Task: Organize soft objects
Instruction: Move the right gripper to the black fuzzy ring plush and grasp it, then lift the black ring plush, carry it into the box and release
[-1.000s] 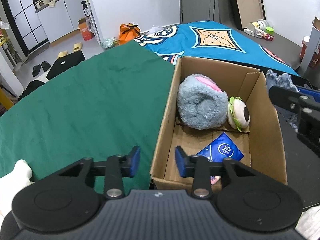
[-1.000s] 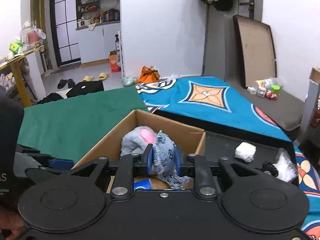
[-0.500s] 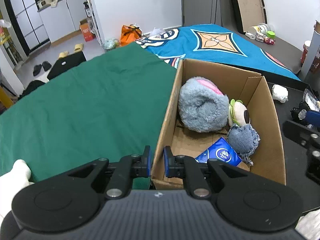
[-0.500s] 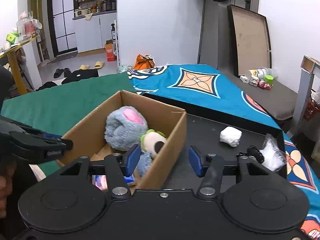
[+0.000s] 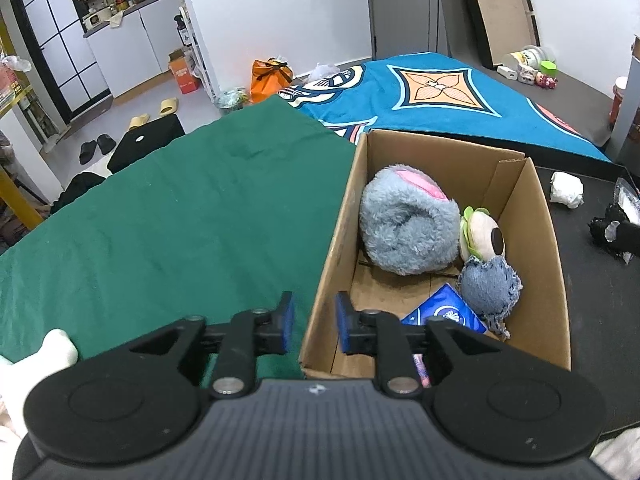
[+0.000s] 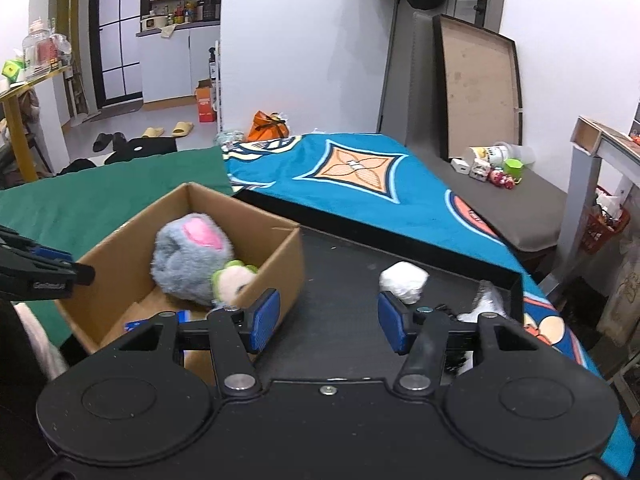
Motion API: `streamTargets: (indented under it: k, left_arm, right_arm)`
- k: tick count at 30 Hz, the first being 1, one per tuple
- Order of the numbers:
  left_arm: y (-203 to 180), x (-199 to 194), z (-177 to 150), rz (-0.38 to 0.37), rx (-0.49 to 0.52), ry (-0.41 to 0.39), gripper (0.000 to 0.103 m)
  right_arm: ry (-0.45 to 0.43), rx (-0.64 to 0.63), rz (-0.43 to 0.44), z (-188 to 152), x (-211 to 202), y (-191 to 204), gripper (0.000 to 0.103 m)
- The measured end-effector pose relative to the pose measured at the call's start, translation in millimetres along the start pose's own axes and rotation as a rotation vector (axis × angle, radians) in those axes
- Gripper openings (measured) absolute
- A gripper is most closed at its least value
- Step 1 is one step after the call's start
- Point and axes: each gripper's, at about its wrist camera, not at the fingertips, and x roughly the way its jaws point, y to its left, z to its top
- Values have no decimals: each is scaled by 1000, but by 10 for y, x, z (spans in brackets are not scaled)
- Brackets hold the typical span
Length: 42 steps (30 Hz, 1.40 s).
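Note:
A cardboard box [image 5: 550, 248] holds a grey-and-pink plush [image 5: 406, 220], a cream-and-green plush [image 5: 482, 236], a denim scrap ball [image 5: 490, 286] and a blue tissue pack [image 5: 444, 314]. My left gripper [image 5: 312, 322] is open, its fingers on either side of the box's near left wall without touching it. My right gripper [image 6: 328, 320] is open and empty over the black tray [image 6: 344, 276], right of the box [image 6: 280, 264]. A white soft ball [image 6: 403, 281] lies just beyond its right finger. The plushes [image 6: 188, 256] show inside the box.
A green cloth [image 5: 172, 216] covers the surface left of the box. A blue patterned cloth [image 6: 352, 176] lies behind. A black item [image 5: 612, 232] and crinkled plastic bag [image 6: 486, 304] sit at the tray's right side. A white plush [image 5: 36, 360] shows at my left.
My right gripper let the denim ball fall into the box, opened wide and swung right over the tray. My left gripper closed onto the box wall, then opened again.

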Motion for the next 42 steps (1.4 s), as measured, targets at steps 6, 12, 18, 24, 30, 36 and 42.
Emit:
streamTargets:
  k: [6,12,18,24,30,36,42]
  left_arm:
    - [-116,5,44,21,30,-3,50]
    - [-227,10,87,50,73,-22,59]
    - [-324,18,57,74,140,-53,69]
    - [-417,51,54,122,173,-83,70]
    - [-450,80,68,136,186,-90,70]
    - [-406,120,85,143,156,-75,70]
    - [-389,98,69,138,148,-83,70]
  right_arm:
    - [8,-2,-16,-35,115,-345,55]
    - [14,48,-21,-193,319,-644,55]
    - [-7,69,-4,-372,518,-809,56]
    - [1,104,31,-405,657,-920,61]
    - [-4,97,38,-384,798,-949,61]
    - [58,108,20,-472,868,-980,56]
    - [112,61,4,-550,912,-908,32]
